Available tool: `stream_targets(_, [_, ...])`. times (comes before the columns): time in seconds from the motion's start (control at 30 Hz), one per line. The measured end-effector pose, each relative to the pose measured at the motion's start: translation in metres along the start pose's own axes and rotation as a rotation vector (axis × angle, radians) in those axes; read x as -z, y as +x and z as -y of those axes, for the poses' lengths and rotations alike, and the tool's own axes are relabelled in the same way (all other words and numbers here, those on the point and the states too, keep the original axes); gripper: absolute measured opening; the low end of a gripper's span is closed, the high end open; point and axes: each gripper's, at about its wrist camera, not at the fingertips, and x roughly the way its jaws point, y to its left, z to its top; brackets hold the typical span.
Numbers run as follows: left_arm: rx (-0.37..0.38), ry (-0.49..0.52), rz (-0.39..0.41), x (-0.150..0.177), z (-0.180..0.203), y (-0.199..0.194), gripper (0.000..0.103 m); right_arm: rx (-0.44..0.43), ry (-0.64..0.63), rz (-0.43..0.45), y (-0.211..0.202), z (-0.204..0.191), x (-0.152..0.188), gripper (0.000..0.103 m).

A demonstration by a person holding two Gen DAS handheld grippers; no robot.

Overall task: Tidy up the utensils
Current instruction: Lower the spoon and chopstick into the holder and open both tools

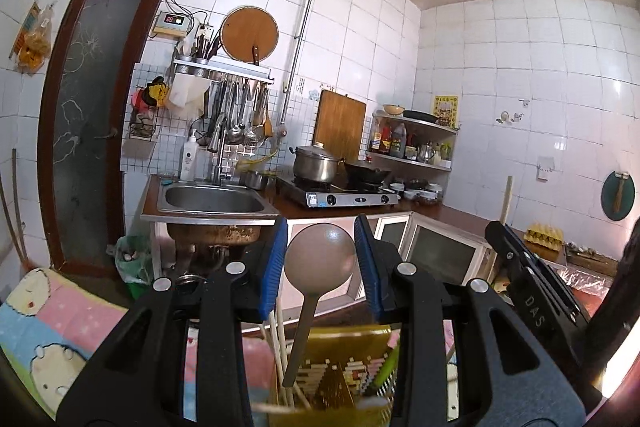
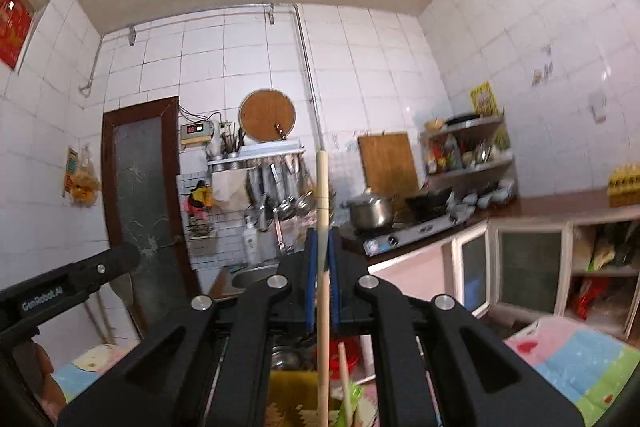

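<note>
A grey-brown spoon (image 1: pixel 320 259) stands bowl up between the blue pads of my left gripper (image 1: pixel 320 219), which is shut on the bowl. Its handle slants down over a yellow holder (image 1: pixel 360 339) that has pale chopsticks (image 1: pixel 276 339) and a green utensil (image 1: pixel 386 363) in it. My right gripper (image 2: pixel 322 231) is shut on a long wooden stick (image 2: pixel 322 187) that stands upright, its lower end over the same yellow holder (image 2: pixel 288 383). Each gripper shows in the other's view: the right gripper (image 1: pixel 496 229) at the right with the stick (image 1: pixel 506 195) above it, the left gripper (image 2: pixel 128 253) at the left.
A colourful cartoon cloth (image 1: pixel 52 315) lies below the holder. Across the room is a sink (image 1: pixel 216 199), a rack of hanging utensils (image 1: pixel 240 111), a stove with a pot (image 1: pixel 316 163) and a wok (image 1: pixel 366 173), corner shelves (image 1: pixel 412 143) and an egg tray (image 1: pixel 544 233) on the counter.
</note>
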Motion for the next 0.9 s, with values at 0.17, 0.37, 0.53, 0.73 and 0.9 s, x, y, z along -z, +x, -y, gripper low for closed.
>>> stream_targets(0.17, [0.027, -0.003, -0.014, 0.012, -0.003, 0.024, 0.033, 0.007, -0.057, -0.001, 0.016, -0.009, 0.017, 0.006])
stream_targets(0.37, [0.046, -0.018, -0.054, 0.045, -0.012, 0.039, 0.033, 0.002, -0.089, -0.032, 0.020, -0.009, 0.034, 0.006])
stream_targets(0.53, [0.028, -0.008, -0.099, 0.065, -0.018, 0.046, 0.033, 0.002, -0.092, -0.081, 0.023, -0.007, 0.043, 0.006])
stream_targets(0.73, [-0.005, 0.026, -0.136, 0.070, -0.021, 0.034, 0.039, 0.008, -0.104, -0.180, 0.021, -0.006, 0.049, 0.011])
stream_targets(0.9, [-0.045, 0.062, -0.153, 0.060, -0.028, -0.011, 0.071, 0.043, -0.123, -0.213, -0.013, 0.000, 0.038, 0.057])
